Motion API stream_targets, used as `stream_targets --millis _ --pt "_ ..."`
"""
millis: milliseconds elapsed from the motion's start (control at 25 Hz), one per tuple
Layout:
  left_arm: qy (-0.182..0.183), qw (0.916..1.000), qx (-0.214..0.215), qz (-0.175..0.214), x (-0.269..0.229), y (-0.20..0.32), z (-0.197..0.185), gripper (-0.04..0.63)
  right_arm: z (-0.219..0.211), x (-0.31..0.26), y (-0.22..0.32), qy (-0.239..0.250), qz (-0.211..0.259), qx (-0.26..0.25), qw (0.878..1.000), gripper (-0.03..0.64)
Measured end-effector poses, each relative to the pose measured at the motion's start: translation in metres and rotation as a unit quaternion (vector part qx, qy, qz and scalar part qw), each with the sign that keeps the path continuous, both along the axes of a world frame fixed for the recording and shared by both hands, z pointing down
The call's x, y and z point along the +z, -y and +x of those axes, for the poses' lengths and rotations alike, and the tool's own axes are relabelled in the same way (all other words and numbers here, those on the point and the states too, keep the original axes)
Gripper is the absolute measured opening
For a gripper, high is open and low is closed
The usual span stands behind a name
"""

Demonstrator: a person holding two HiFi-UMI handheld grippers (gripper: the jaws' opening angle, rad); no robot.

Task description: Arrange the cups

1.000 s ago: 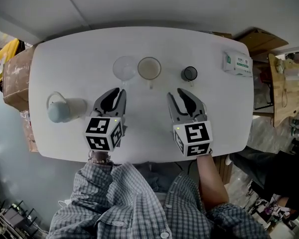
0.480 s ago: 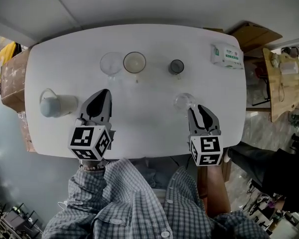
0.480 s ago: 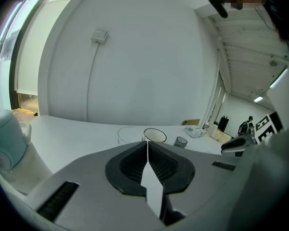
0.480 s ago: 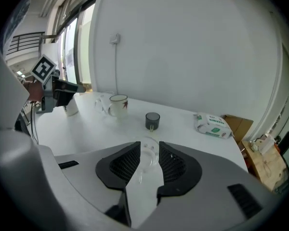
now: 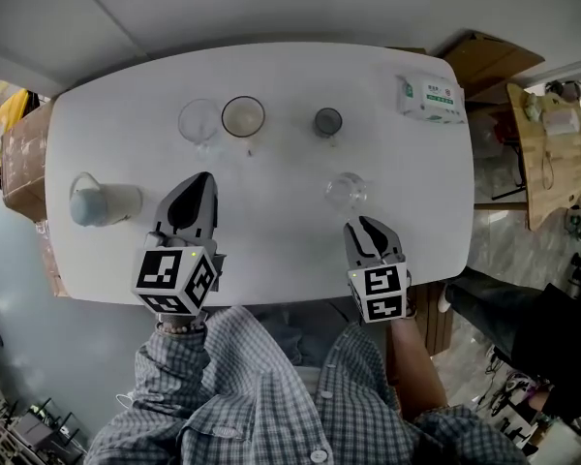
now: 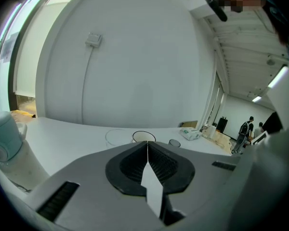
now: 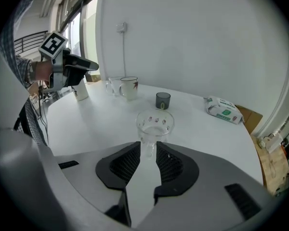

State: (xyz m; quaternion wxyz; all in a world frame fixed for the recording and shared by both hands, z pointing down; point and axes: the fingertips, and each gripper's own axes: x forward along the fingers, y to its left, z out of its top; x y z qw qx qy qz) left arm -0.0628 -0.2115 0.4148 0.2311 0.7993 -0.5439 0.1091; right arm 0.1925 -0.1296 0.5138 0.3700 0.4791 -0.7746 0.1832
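Centre frame: clear glass cup [image 7: 155,125], likely light, rigid, slick, breakable. Right gripper [image 7: 147,154] pinches its handle, probably the best hold. Left gripper [image 6: 147,148] closed, empty.

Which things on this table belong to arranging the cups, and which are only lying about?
For the job:
- near glass cup, its handle between the right gripper's fingers
- far glass cup
- white mug
- dark cup
- probably the pale mug at the left

Lying about:
- tissue pack
- cardboard box
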Motion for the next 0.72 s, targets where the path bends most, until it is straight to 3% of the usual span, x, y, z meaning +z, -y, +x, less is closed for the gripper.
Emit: stream_targets --millis 240,720 --pt "0.008 0.9999 0.004 0.006 -0.004 -0.002 0.004 0.014 0.0 0.012 0.0 -0.017 -0.012 -0.019 1.0 0.069" --pt "0.014 0.9999 -0.003 0.0 0.002 -0.002 -0.007 0.014 -0.034 0.013 0.019 0.018 0.0 -0.033 0.999 0.061"
